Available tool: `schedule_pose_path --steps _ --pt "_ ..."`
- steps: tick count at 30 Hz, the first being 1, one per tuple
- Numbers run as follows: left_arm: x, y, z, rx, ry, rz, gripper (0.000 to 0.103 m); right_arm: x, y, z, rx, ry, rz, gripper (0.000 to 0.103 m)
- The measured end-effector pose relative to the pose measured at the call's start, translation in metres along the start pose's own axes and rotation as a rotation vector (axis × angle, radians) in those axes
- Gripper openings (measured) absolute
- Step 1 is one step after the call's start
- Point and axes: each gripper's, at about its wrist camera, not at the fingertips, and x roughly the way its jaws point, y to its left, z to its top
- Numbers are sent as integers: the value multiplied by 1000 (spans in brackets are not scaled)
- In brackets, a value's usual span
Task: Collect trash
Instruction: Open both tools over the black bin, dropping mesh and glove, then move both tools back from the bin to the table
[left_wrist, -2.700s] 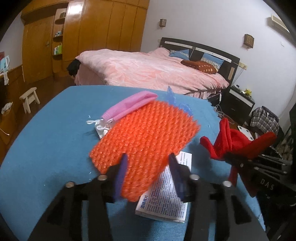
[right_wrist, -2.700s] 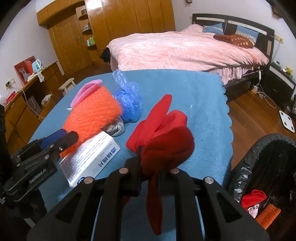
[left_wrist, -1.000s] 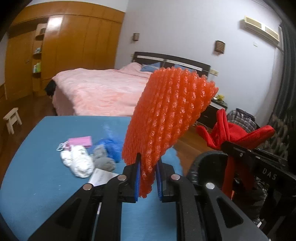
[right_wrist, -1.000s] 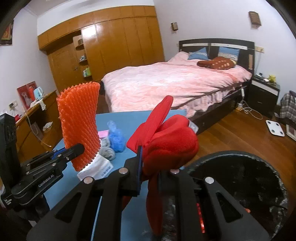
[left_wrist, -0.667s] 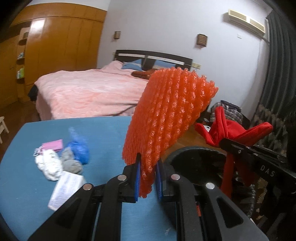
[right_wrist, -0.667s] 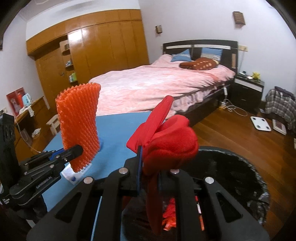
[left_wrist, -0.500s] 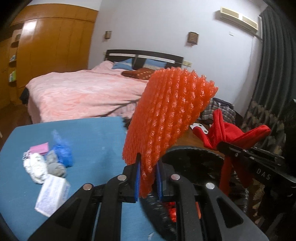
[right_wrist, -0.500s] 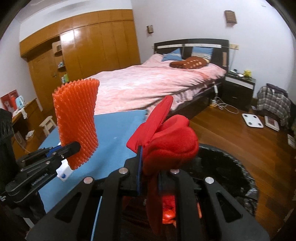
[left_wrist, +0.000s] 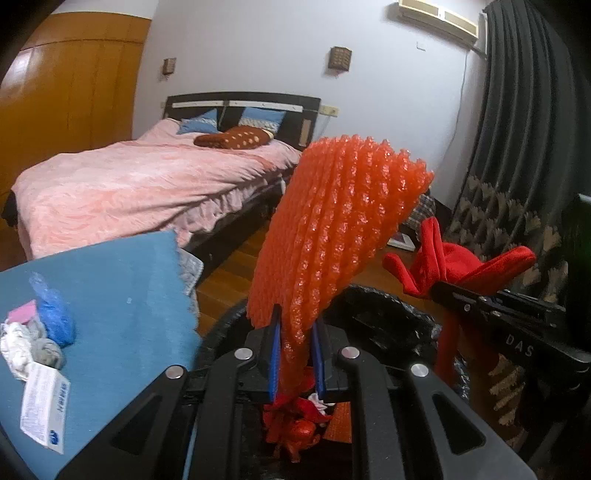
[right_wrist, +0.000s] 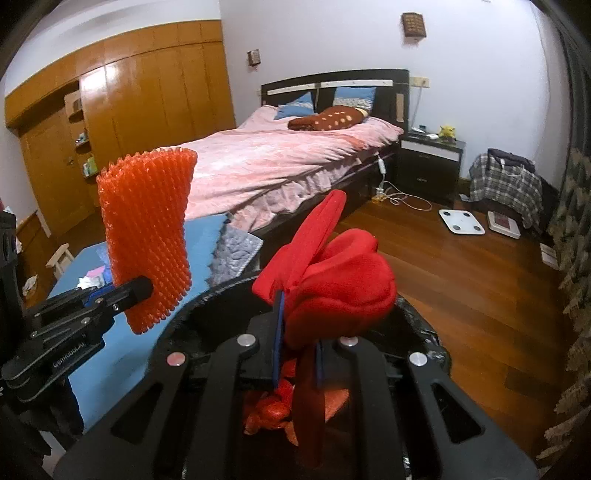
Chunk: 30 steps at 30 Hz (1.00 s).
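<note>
My left gripper (left_wrist: 295, 354) is shut on an orange foam net sheet (left_wrist: 332, 236) and holds it upright over the black-lined trash bin (left_wrist: 391, 314). It also shows in the right wrist view (right_wrist: 147, 236). My right gripper (right_wrist: 297, 354) is shut on a red cloth (right_wrist: 332, 284), also above the bin (right_wrist: 424, 325). The red cloth shows in the left wrist view (left_wrist: 454, 266) too. Red and orange trash (left_wrist: 295, 428) lies inside the bin.
A blue-covered table (left_wrist: 122, 295) at left holds a white box (left_wrist: 44, 406), a blue plastic bag (left_wrist: 55, 317), white and grey cloths (left_wrist: 22, 343) and a pink item (left_wrist: 22, 310). A pink bed (right_wrist: 277, 155), a nightstand (right_wrist: 428, 162) and wood floor (right_wrist: 480, 280) lie beyond.
Both grippers have swung right from the table to over the bin, each still holding its item. The table's items have slid to the left edge of view.
</note>
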Motion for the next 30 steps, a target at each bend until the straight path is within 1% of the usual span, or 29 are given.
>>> schedule_pose_path --steps 3,5,7,8,9,10,11,12,14,15,16,17,18,19,20,21,23,30 --pt "10 -8 -3 12 22 -15 15 3 -8 -6 11 9 -12 12" --pt "15 -11 -4 17 37 -26 15 4 -12 -10 16 15 -17 15" --pt "19 -14 -6 19 49 -37 17 7 -16 -13 23 24 -23 15" --pt "21 -15 -6 20 55 -44 24 8 -18 -15 25 29 -29 16" --pt "22 -19 -7 20 58 -46 33 9 -20 -17 28 33 -34 18" --pt "21 -19 -8 19 59 -48 39 10 -20 -17 30 36 -36 25" --pt "21 -17 -9 14 58 -50 47 10 -20 -18 32 37 -40 33" --pt "19 -16 -10 12 58 -48 52 11 -21 -20 36 39 -42 36" --pt "17 -14 -12 11 58 -39 59 11 -21 -20 37 41 -48 48" --pt "16 -12 -12 11 56 -31 62 11 -22 -20 38 41 -50 52" --pt "13 -9 -13 10 54 -23 63 11 -21 -20 39 38 -53 61" --pt "11 -6 -14 7 50 -15 67 11 -21 -20 39 33 -57 72" --pt "8 -3 -14 4 46 -7 71 10 -20 -20 38 24 -62 77" --pt "4 1 -14 -1 39 10 74 8 -19 -20 38 20 -64 88" --pt "2 4 -14 -5 33 23 80 7 -18 -20 40 13 -62 92" --pt "-2 8 -14 -9 25 40 84 7 -17 -19 43 12 -56 92" --pt "-8 16 -13 -18 11 69 88 7 -14 -17 45 12 -42 93" --pt "-32 50 -13 -58 -19 164 93 11 10 -9 30 9 3 95"
